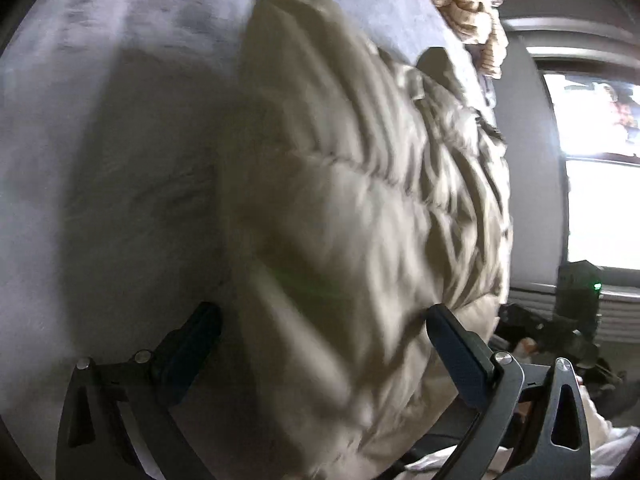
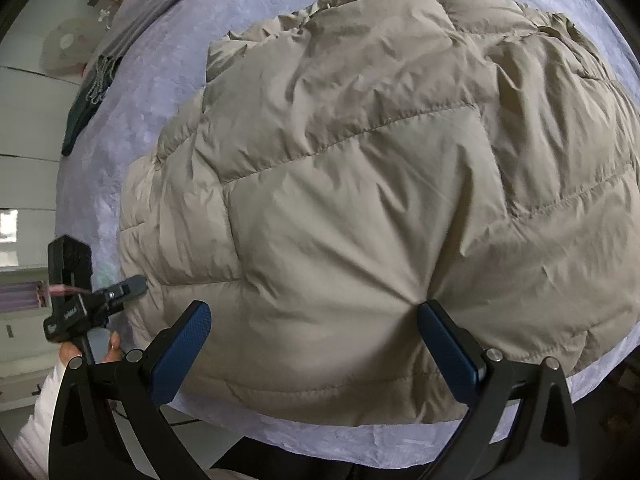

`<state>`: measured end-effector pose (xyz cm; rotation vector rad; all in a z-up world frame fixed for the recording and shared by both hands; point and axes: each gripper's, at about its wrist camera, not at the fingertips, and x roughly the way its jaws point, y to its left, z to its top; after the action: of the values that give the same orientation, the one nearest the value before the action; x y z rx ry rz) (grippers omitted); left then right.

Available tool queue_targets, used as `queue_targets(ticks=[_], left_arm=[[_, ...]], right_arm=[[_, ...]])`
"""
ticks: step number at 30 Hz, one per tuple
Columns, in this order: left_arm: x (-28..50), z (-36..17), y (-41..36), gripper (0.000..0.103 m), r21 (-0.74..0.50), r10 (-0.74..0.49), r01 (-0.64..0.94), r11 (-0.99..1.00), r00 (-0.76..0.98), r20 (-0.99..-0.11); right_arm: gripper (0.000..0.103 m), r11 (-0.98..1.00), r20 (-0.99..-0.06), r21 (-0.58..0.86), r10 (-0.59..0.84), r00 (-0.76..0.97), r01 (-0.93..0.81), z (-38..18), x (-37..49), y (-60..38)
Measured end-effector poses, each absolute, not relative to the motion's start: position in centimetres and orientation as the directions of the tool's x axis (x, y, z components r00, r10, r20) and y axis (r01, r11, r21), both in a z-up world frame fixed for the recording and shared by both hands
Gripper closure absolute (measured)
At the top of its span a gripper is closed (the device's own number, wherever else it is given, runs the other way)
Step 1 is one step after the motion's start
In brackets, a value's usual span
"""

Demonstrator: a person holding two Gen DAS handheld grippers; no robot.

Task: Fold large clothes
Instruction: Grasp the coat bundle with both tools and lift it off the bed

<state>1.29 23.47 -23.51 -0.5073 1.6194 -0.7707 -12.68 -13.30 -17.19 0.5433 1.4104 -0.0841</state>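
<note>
A beige quilted puffer jacket (image 2: 360, 184) lies in a puffy folded bundle on a pale lavender bed cover (image 2: 168, 92). My right gripper (image 2: 314, 320) is open and hovers over the jacket's near edge, its blue-padded fingers (image 2: 184, 344) spread wide with the fabric between them, its right pad pressing into a crease. My left gripper (image 1: 324, 328) is open too, its fingers on either side of the jacket's end (image 1: 340, 200); this view is motion-blurred. The left gripper also shows in the right wrist view (image 2: 100, 296), at the jacket's left edge, held by a hand.
A tan knitted garment (image 1: 468, 4) lies at the far edge of the bed. A dark green item (image 2: 86, 100) hangs at the bed's left side. A bright window (image 1: 600, 168) and dark clutter on the floor (image 1: 560, 340) are beyond the bed.
</note>
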Motion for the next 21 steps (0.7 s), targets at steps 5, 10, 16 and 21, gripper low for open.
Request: queue_targets(ticks=[5,10,16,21], left_arm=[[2.1,-24.5,19.8,0.000,-0.774,-0.727,0.132,0.619,-0.277,-0.629],[1.8,-24.7,17.1,0.011,-0.744,-0.663,0.226,0.629,-0.344,-0.665],[1.6,-22.2,17.3,0.068,-0.766,-0.693,0.241,0.596,-0.326,-0.642],[0.9,-18.3,16.8,0.072,-0.769,-0.714,0.272,0.578,-0.289,-0.638]], right_arm=[[0.000,0.884,-0.955,0.290,0.244,0.167,0.367,-17.4,-12.3,-13.0],[0.000,0.886,-0.960,0.272,0.224,0.165,0.376,-17.7,-11.8,-12.2],[0.000,0.882,-0.953,0.298,0.254,0.165,0.366,-16.9,-11.5,-12.1],[0.006,0.892,-0.951,0.280,0.205,0.233,0.354,-15.0,-12.1,-13.9]])
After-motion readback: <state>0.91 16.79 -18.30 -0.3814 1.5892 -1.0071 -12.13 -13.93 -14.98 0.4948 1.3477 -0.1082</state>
